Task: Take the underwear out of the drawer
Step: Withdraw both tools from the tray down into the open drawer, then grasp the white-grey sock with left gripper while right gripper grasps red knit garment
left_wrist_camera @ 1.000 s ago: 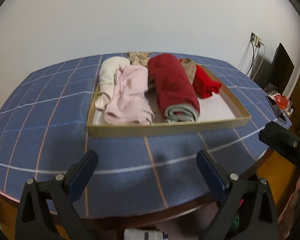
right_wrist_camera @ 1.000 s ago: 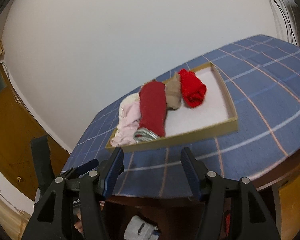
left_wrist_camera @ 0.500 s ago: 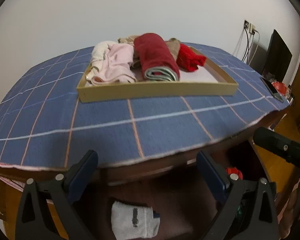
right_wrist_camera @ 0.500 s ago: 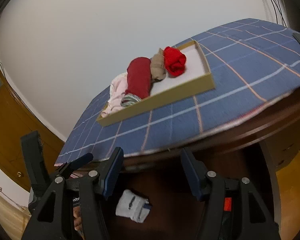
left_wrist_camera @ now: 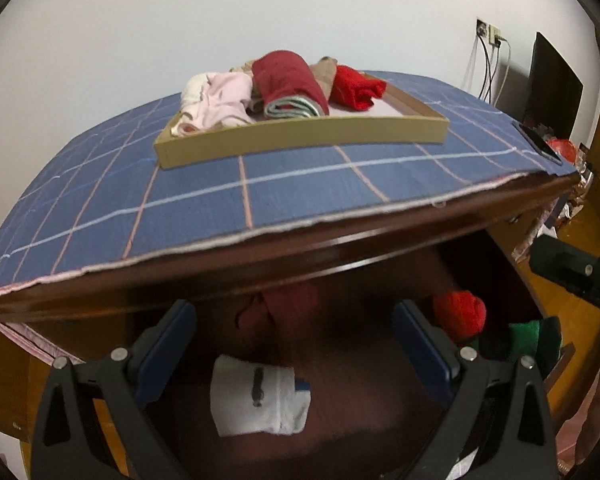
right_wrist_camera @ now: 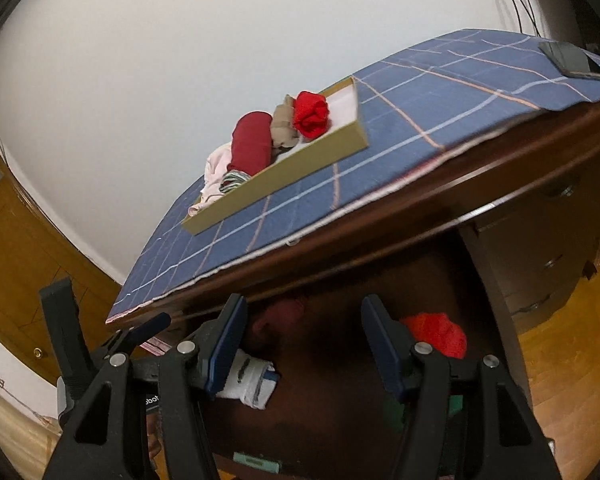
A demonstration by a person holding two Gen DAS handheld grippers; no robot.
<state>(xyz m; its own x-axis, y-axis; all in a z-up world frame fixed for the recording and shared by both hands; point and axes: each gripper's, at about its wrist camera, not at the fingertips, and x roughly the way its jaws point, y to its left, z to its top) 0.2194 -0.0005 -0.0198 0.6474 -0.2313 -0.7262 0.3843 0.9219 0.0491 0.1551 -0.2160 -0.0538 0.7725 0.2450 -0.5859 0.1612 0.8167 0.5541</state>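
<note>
An open dark wooden drawer (left_wrist_camera: 340,420) lies under the table edge. In it are a folded white piece (left_wrist_camera: 260,396), a dark red piece (left_wrist_camera: 288,304), a bright red roll (left_wrist_camera: 460,314) and a green piece (left_wrist_camera: 528,336). My left gripper (left_wrist_camera: 296,340) is open and empty, hovering over the drawer. My right gripper (right_wrist_camera: 304,344) is open and empty too, above the same drawer (right_wrist_camera: 340,400), with the white piece (right_wrist_camera: 248,384) by its left finger and the red roll (right_wrist_camera: 436,334) by its right finger.
A cardboard tray (left_wrist_camera: 300,136) on the blue checked tablecloth (left_wrist_camera: 260,184) holds pink, dark red, tan and bright red rolled garments. A phone (right_wrist_camera: 572,60) lies at the table's right corner. A side cabinet with drawers (right_wrist_camera: 540,248) stands to the right.
Both grippers have dropped from above the tabletop to below its front edge. The open drawer and its contents have come into view.
</note>
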